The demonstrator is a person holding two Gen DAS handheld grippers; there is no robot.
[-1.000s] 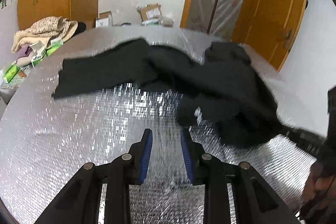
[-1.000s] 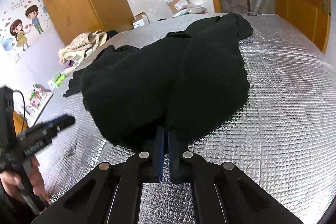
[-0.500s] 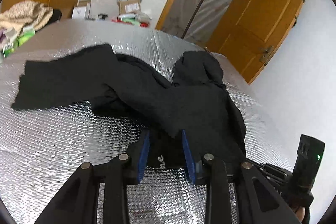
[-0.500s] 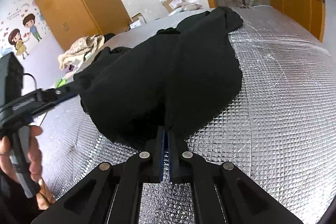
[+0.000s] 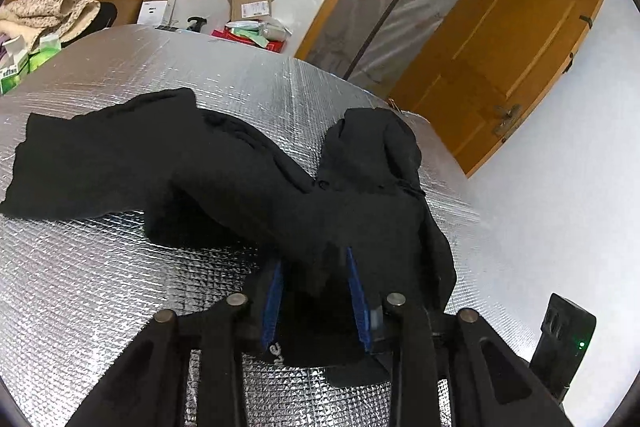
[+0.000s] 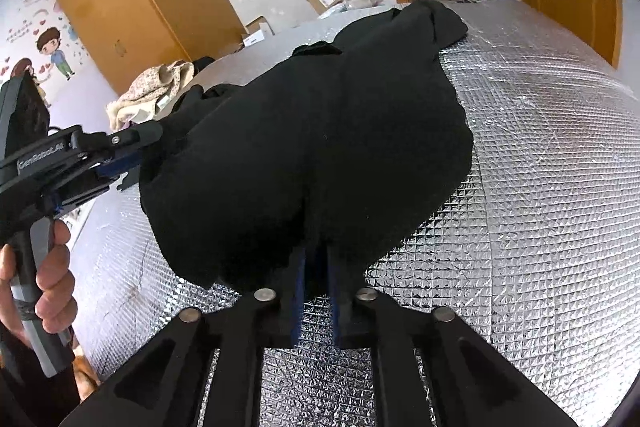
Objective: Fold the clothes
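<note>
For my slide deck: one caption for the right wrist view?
Right gripper shut on crumpled black garment over silver quilted foil surface; left gripper closing on its edge.

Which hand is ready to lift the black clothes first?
Right. The right gripper is shut on the near edge of the black garment. The left gripper is only closing now, with cloth between its pads, so its hold isn't firm yet.
</note>
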